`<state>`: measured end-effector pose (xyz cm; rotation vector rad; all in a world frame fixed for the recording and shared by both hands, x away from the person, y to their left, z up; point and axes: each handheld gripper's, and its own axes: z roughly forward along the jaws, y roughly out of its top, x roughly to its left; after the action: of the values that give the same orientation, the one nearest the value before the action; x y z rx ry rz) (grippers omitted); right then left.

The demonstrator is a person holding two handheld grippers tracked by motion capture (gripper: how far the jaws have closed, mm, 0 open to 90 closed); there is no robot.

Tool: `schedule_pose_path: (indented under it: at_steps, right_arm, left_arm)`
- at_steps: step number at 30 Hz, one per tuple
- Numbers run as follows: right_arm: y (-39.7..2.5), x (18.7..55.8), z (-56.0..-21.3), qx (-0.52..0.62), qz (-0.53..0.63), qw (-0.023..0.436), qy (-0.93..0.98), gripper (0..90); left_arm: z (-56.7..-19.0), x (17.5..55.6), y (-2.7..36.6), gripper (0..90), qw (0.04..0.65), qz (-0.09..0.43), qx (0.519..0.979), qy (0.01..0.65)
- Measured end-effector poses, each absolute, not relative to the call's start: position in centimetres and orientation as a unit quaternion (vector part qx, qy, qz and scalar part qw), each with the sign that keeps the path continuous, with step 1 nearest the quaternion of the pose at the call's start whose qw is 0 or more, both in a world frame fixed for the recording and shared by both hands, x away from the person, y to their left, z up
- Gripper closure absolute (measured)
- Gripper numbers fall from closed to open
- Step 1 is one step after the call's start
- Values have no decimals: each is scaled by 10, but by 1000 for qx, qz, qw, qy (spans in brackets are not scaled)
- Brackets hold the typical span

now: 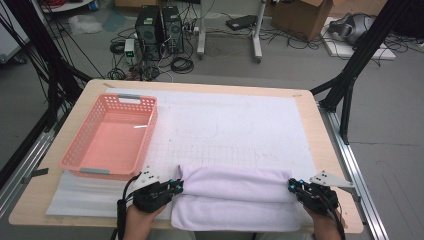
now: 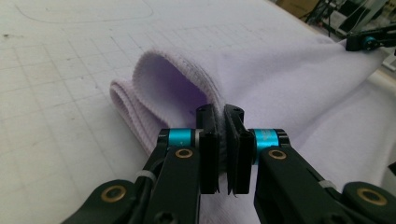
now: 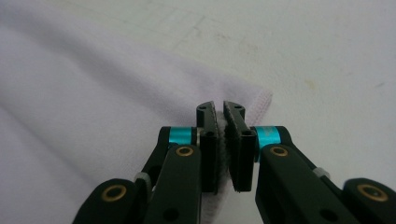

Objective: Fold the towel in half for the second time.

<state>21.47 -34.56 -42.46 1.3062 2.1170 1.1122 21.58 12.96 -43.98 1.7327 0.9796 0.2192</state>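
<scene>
Lilac towel is pinched at both near corners by your left gripper and right gripper, so carry its edge evenly across the table

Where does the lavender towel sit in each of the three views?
High view: the lavender towel lies at the near table edge, between both claws.
Left gripper view: it fills the centre and right, its folded edge pinched in the left claw.
Right gripper view: it covers the left side, its hemmed corner clamped in the right claw.
Shared landmark: the white grid mat.
</scene>
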Motion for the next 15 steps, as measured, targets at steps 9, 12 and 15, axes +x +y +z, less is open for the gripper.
schedule_pose_path:
  at_steps: [9, 12, 15]
  right_arm:
    - [-356, 198, -419, 474, 397, 179, 765, 670]
    - [-359, 200, -413, 476, 423, 193, 746, 621]
    - [-358, 205, -408, 474, 434, 211, 737, 588]
  left_arm:
    - [-444, 188, 126, 586, 528, 93, 753, 381]
    - [-437, 195, 126, 449, 534, 115, 748, 378]
    - [-431, 209, 130, 422, 543, 121, 735, 389]
